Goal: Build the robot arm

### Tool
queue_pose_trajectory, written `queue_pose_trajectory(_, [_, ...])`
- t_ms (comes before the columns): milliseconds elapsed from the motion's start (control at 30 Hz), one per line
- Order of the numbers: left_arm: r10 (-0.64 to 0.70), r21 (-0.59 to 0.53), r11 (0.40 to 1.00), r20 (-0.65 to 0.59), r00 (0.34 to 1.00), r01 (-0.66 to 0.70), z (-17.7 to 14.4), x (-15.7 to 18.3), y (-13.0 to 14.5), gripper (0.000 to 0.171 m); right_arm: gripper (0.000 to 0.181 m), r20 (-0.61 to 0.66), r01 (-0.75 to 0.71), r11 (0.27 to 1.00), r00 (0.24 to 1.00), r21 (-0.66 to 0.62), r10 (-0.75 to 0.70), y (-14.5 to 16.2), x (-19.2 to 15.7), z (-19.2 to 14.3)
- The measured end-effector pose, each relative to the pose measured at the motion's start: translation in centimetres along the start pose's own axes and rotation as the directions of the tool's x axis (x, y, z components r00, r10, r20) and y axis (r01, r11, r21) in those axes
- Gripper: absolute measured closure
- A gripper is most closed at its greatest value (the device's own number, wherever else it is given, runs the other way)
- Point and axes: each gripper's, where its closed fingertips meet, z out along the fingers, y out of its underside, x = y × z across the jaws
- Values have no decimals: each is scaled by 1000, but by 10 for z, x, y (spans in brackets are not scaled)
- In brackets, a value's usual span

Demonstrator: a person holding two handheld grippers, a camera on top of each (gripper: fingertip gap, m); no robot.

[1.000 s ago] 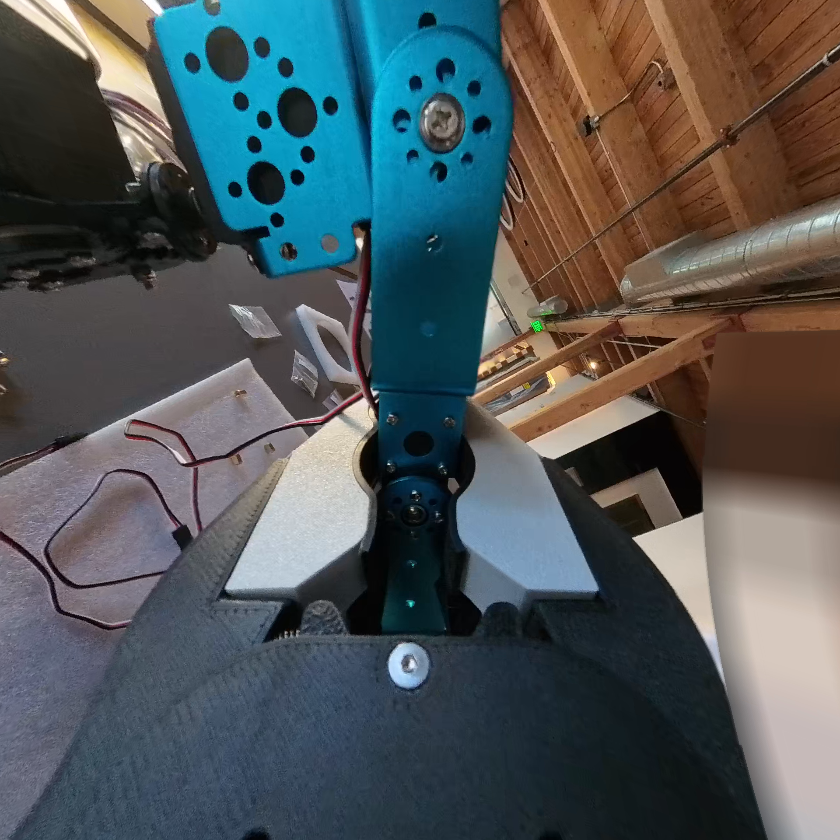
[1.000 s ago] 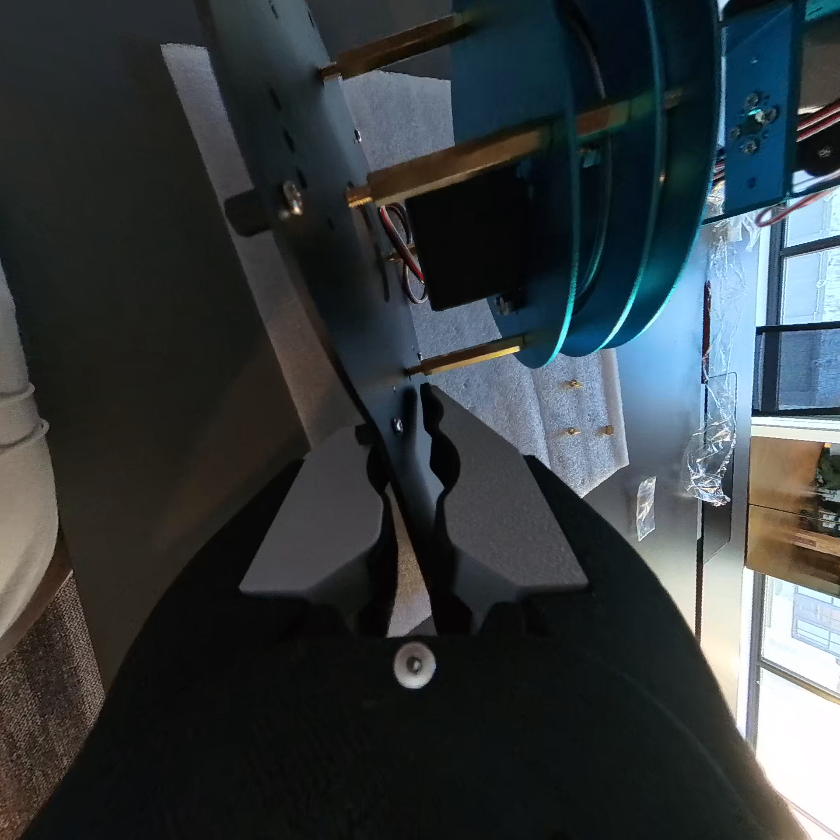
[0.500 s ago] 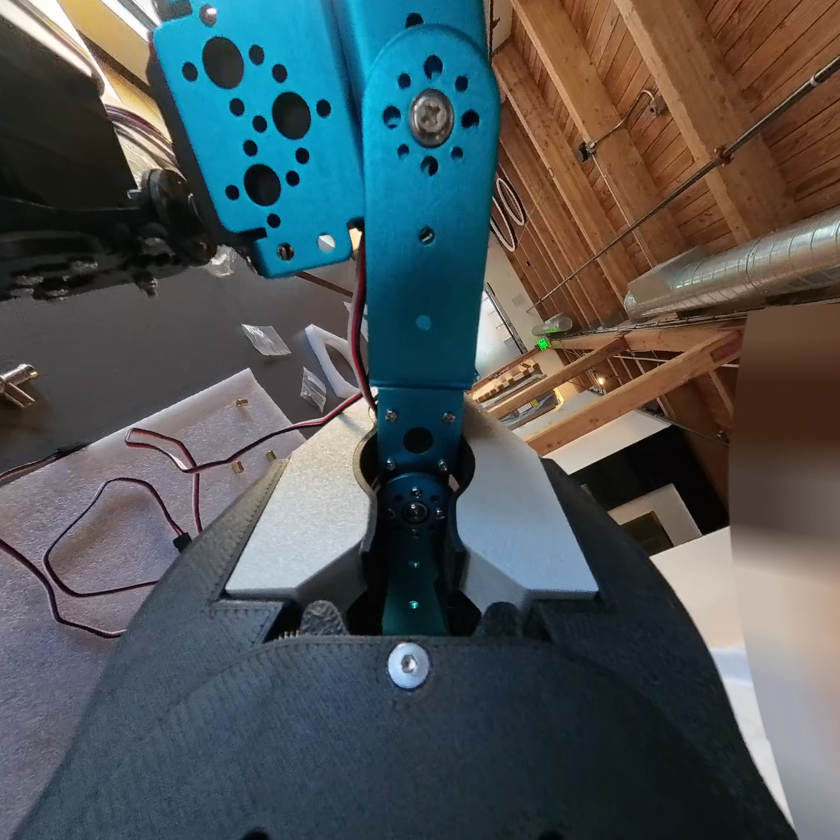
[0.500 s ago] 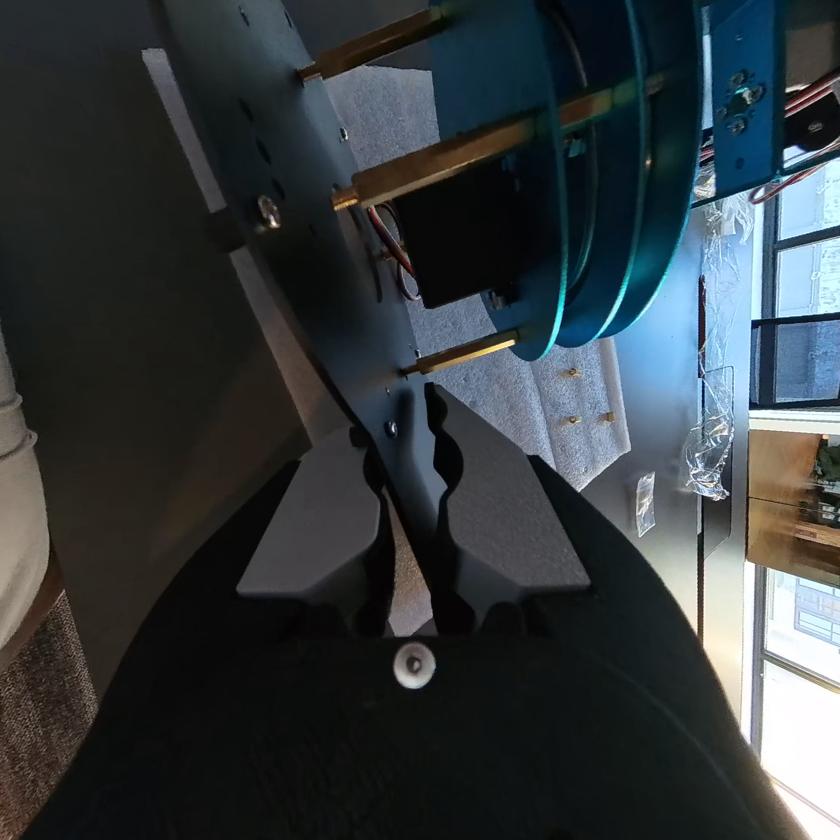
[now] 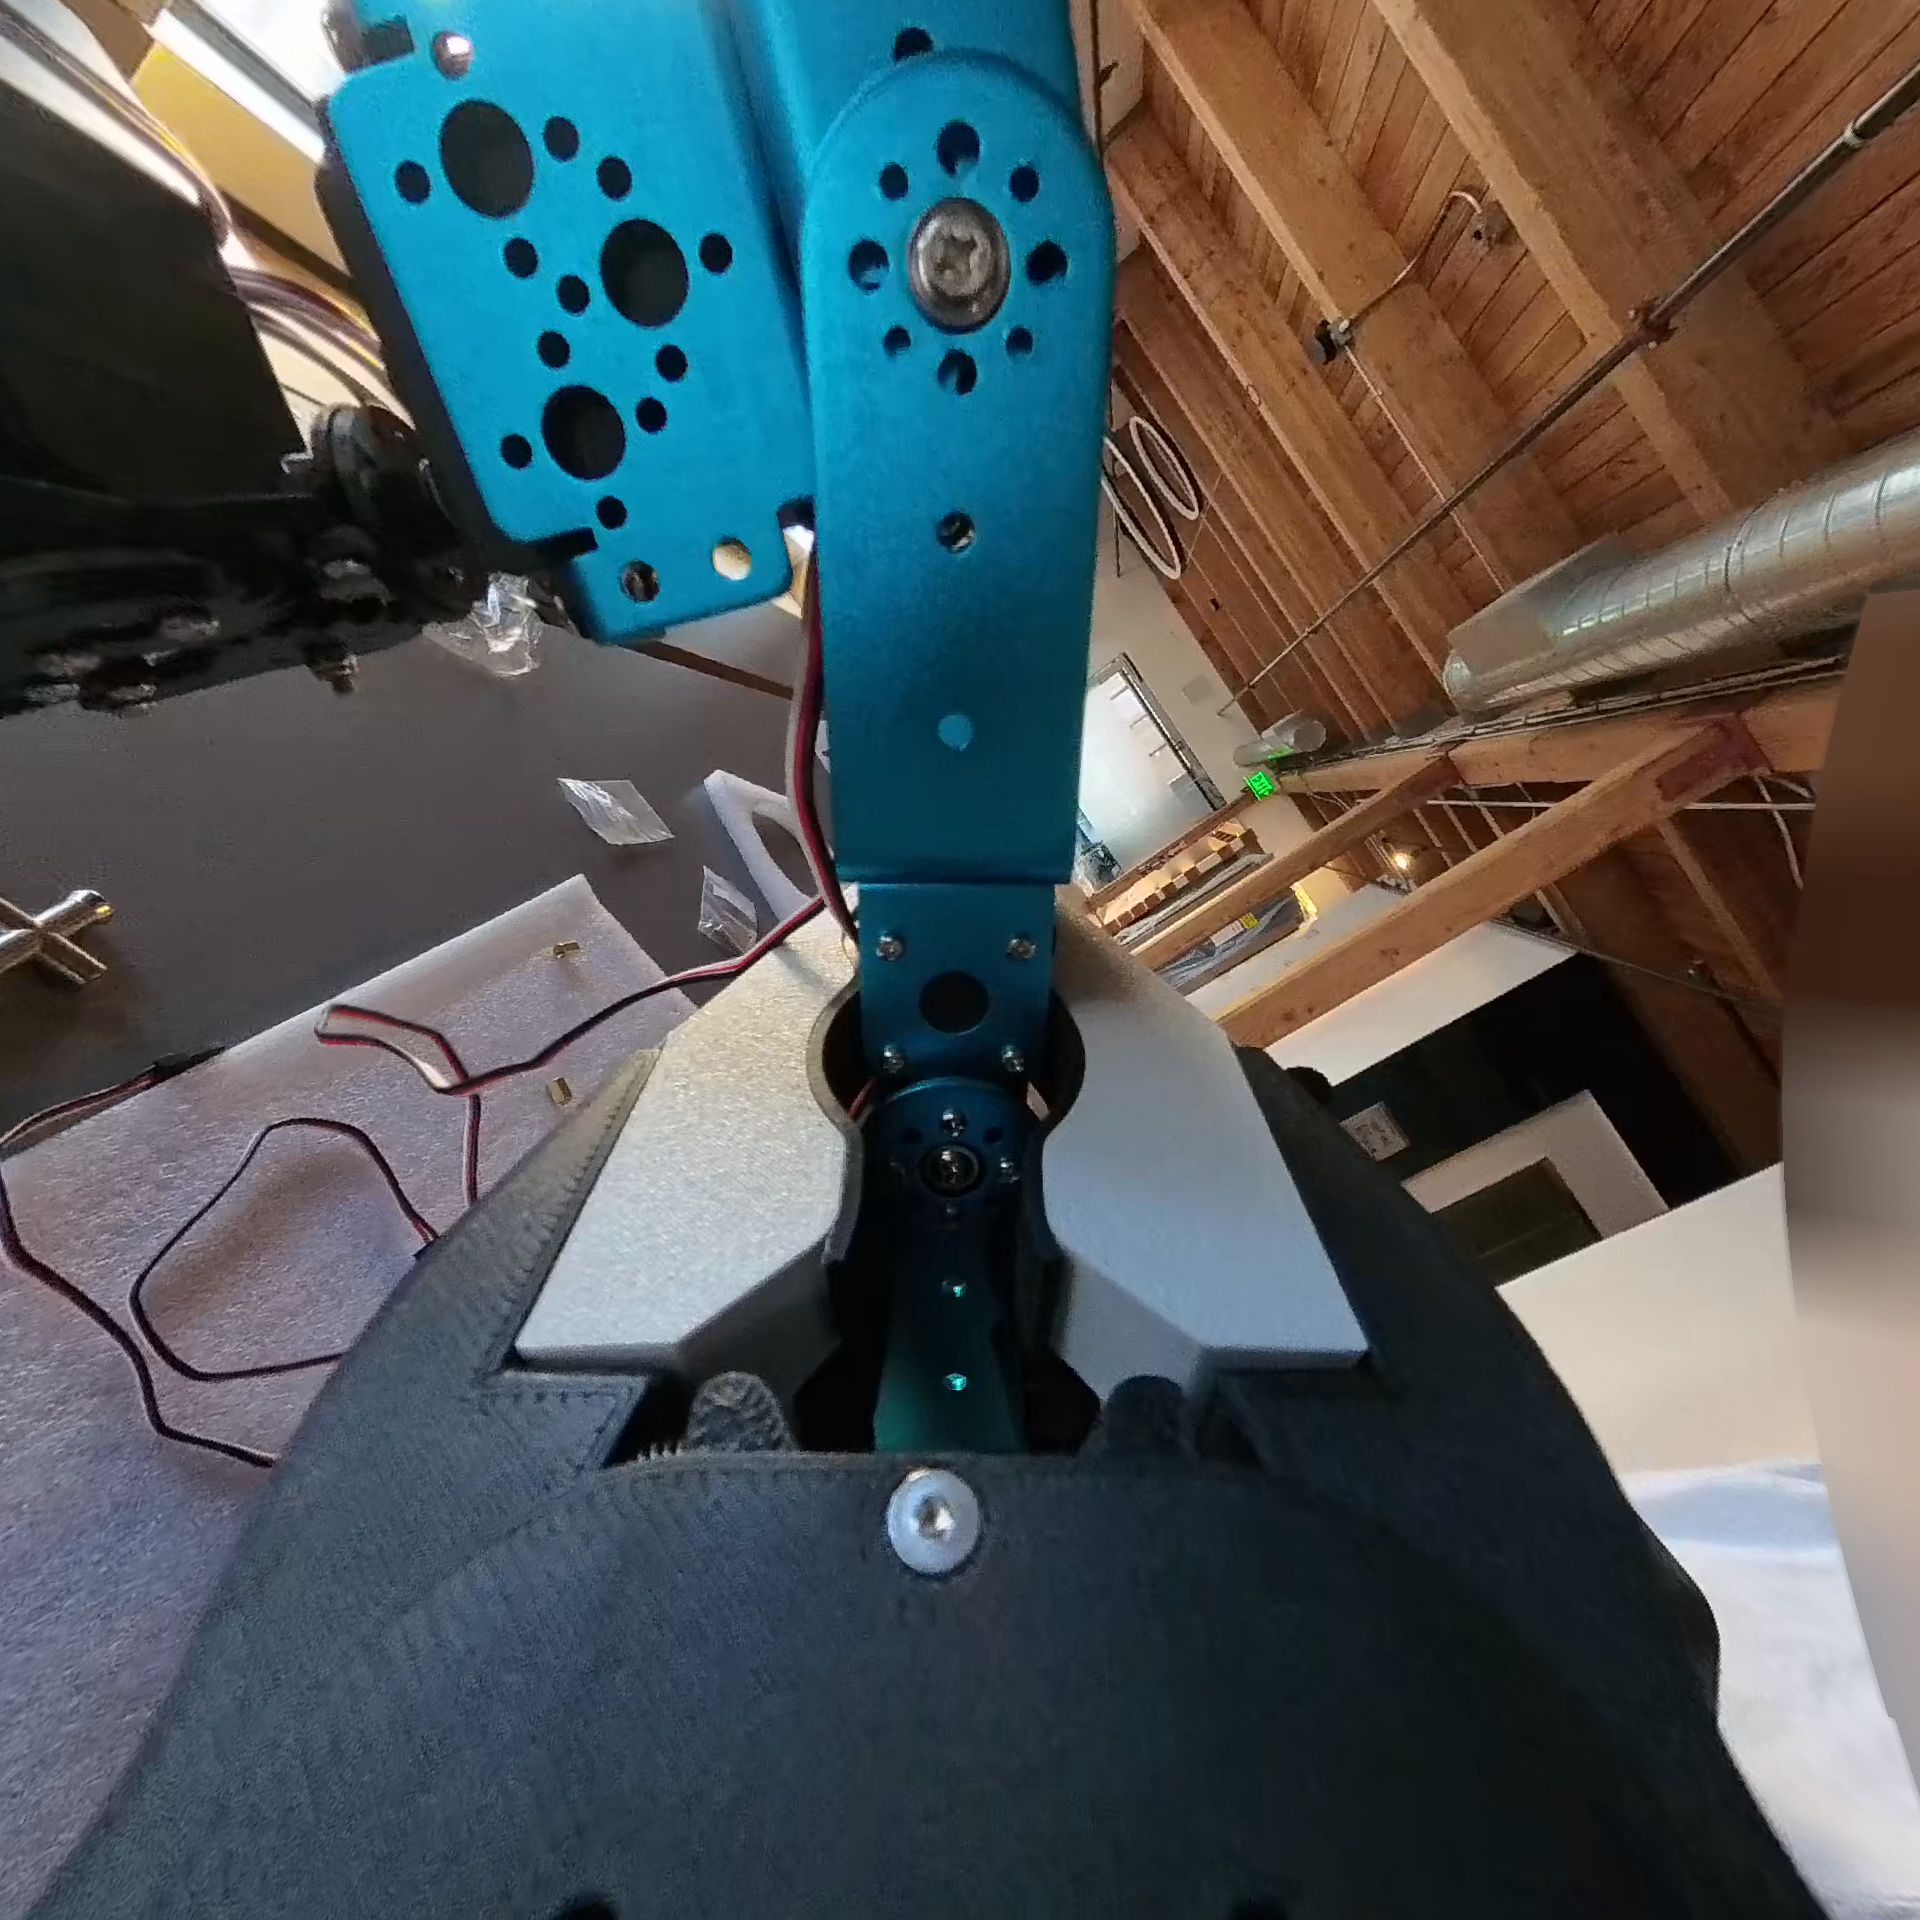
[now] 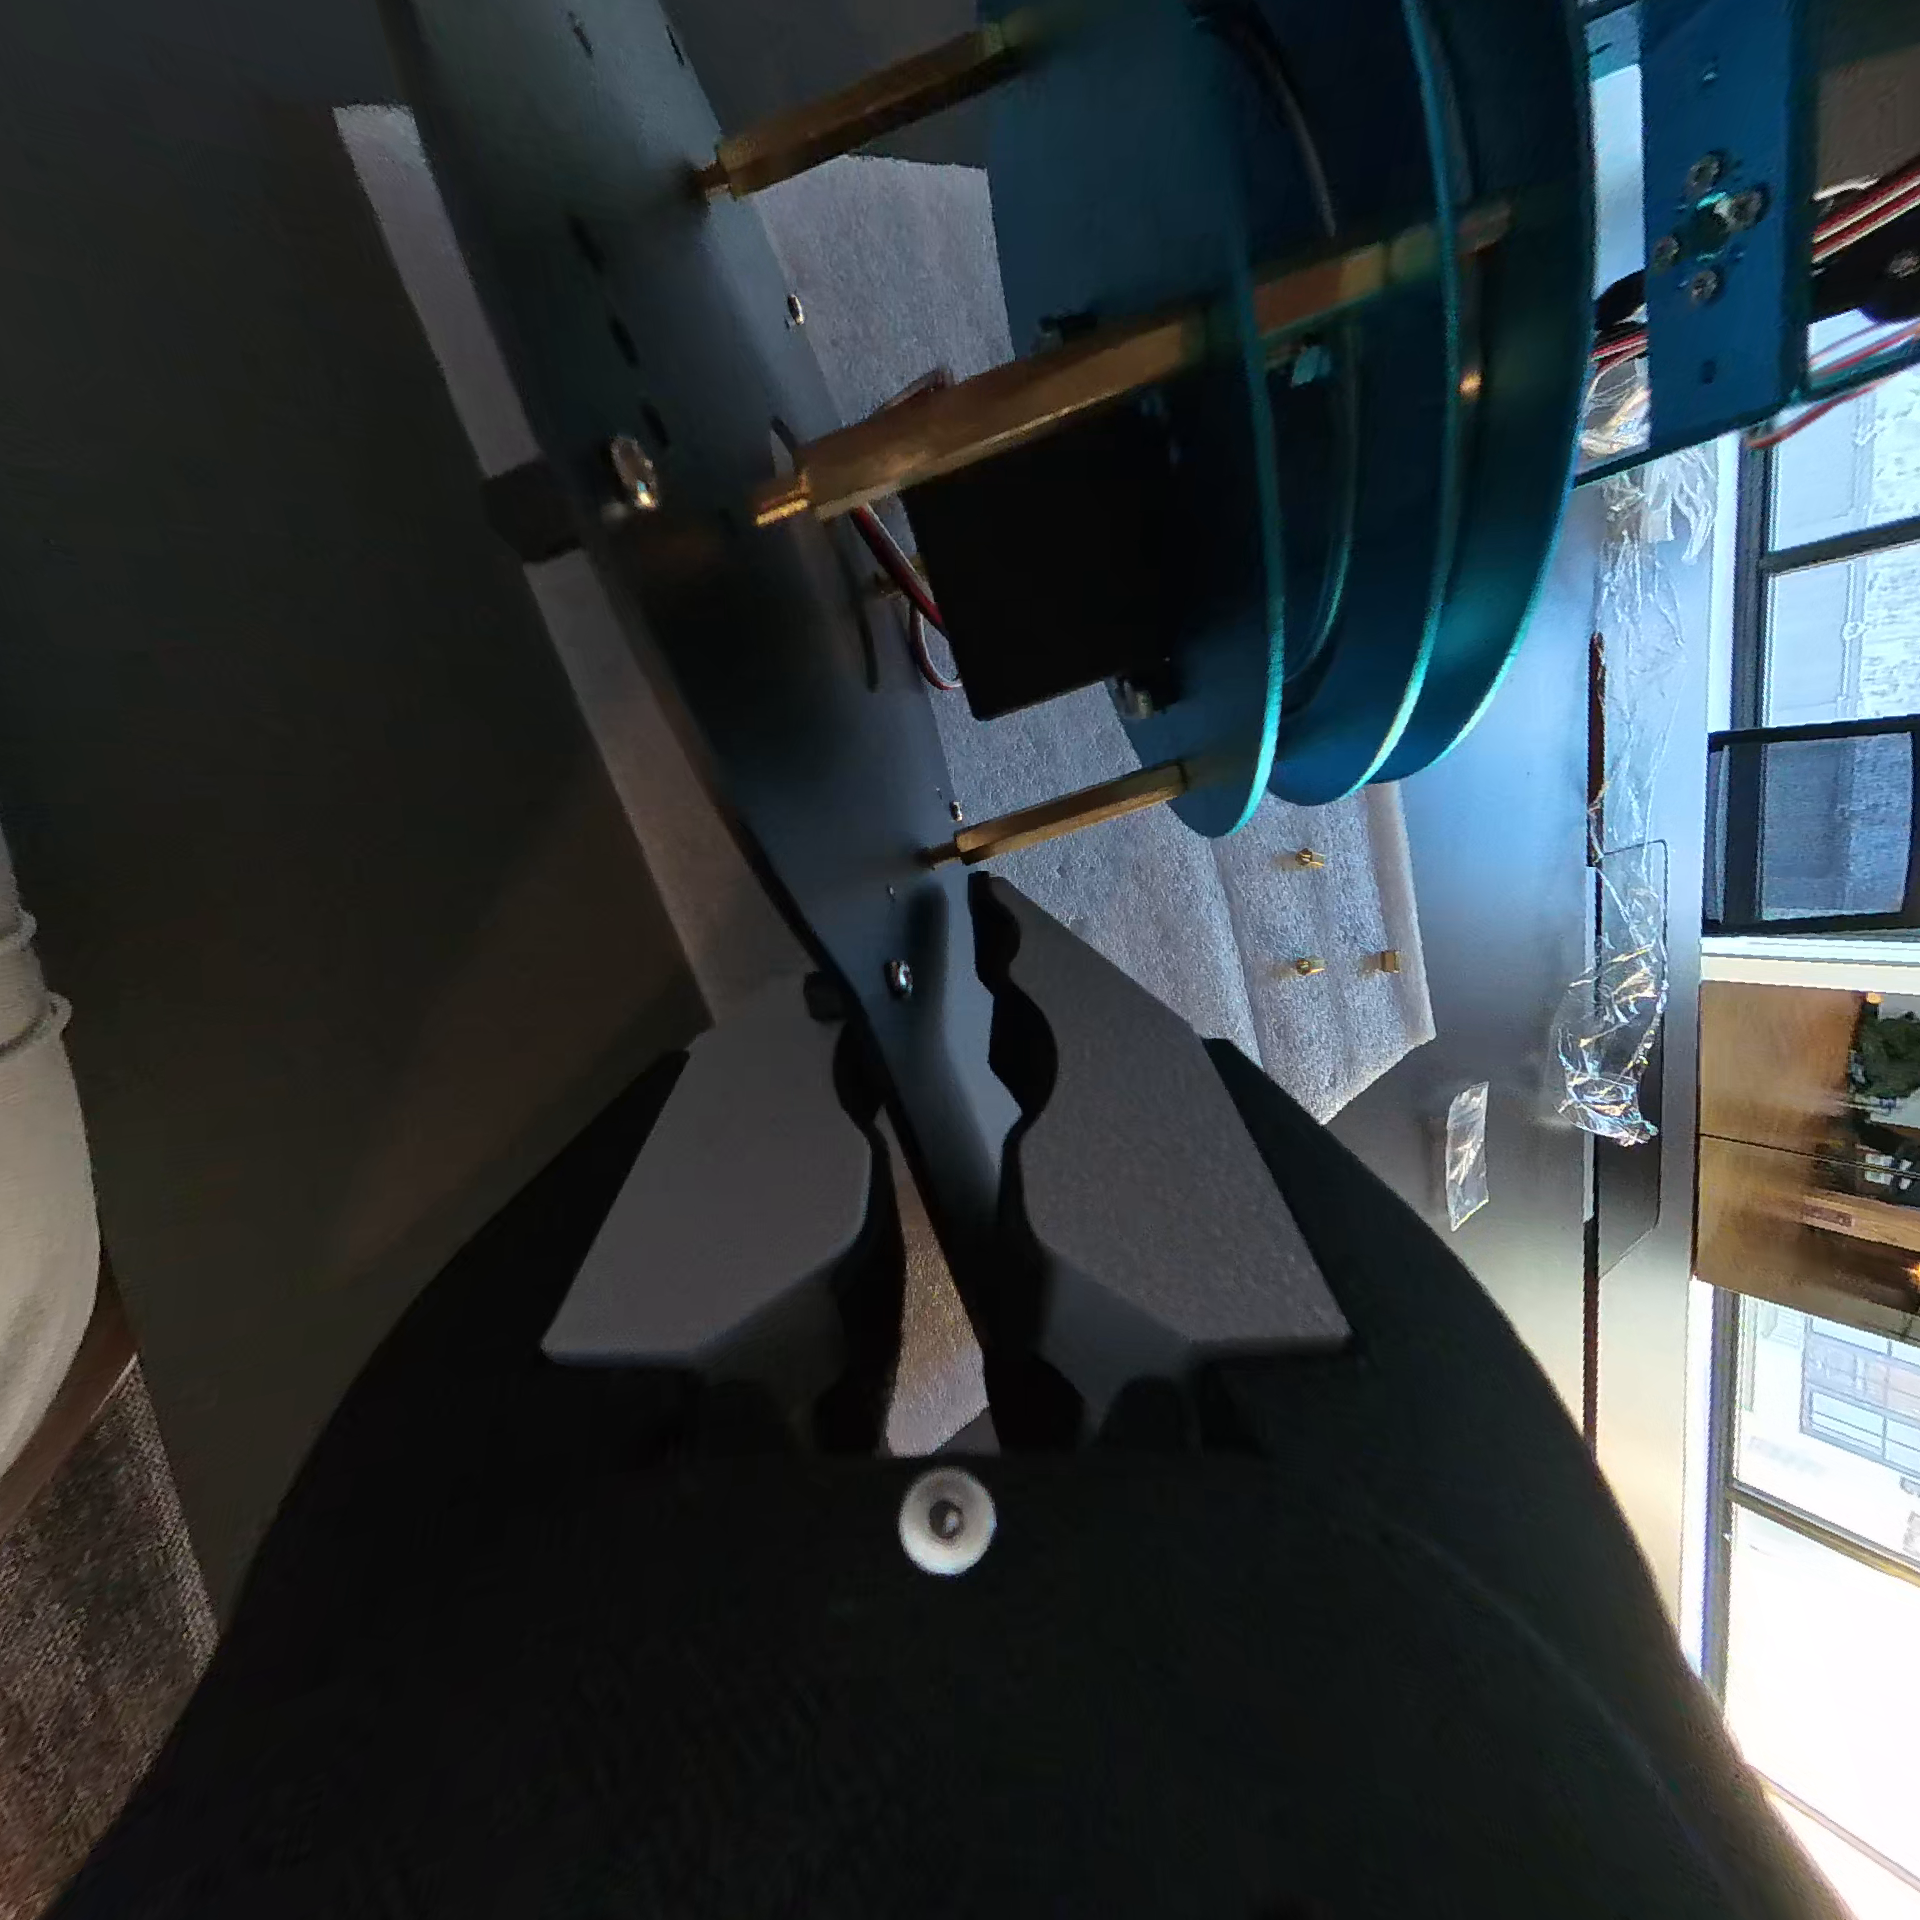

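A small blue metal robot-arm kit is held off the dark table by both grippers. My left gripper point(image 5: 951, 997) is shut on the narrow lower end of its blue arm link point(image 5: 951, 520), which rises to a perforated blue bracket point(image 5: 582, 343). My right gripper point(image 6: 951, 894) is shut on the edge of the kit's dark base plate point(image 6: 727, 623). Brass standoffs point(image 6: 997, 426) join that plate to round blue discs point(image 6: 1455, 520), with a black servo point(image 6: 1060, 582) between them.
A white foam sheet point(image 5: 125, 1455) on the table carries red and black servo wires point(image 5: 312, 1143) and small brass parts point(image 6: 1309, 966). A cross-shaped metal wrench point(image 5: 52, 940) and clear plastic bags point(image 6: 1600, 1039) lie nearby. A light sleeve point(image 6: 31, 1143) shows at the left. Across from one pair of fingers to the other is roughly 20 centimeters. To reach the cross-shaped metal wrench point(image 5: 52, 940) in a straight line is about 20 centimeters for my left fingers, about 25 centimeters for my right.
Both grippers keep their grip. The kit has tilted and shifted slightly in both views, and the cross-shaped wrench has come into the left wrist view.
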Motion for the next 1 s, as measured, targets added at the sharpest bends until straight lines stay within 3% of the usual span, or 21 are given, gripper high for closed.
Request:
queue_pose_trajectory(467, [65,-23,998,-35,997,-66,1,14,4,150,168,45,-68,998,997,2,67,-3,2,1])
queue_pose_trajectory(1000, [-25,-39,999,4,1000,25,4,-9,-1,150,164,75,-101,995,992,-7,101,-1,12,3])
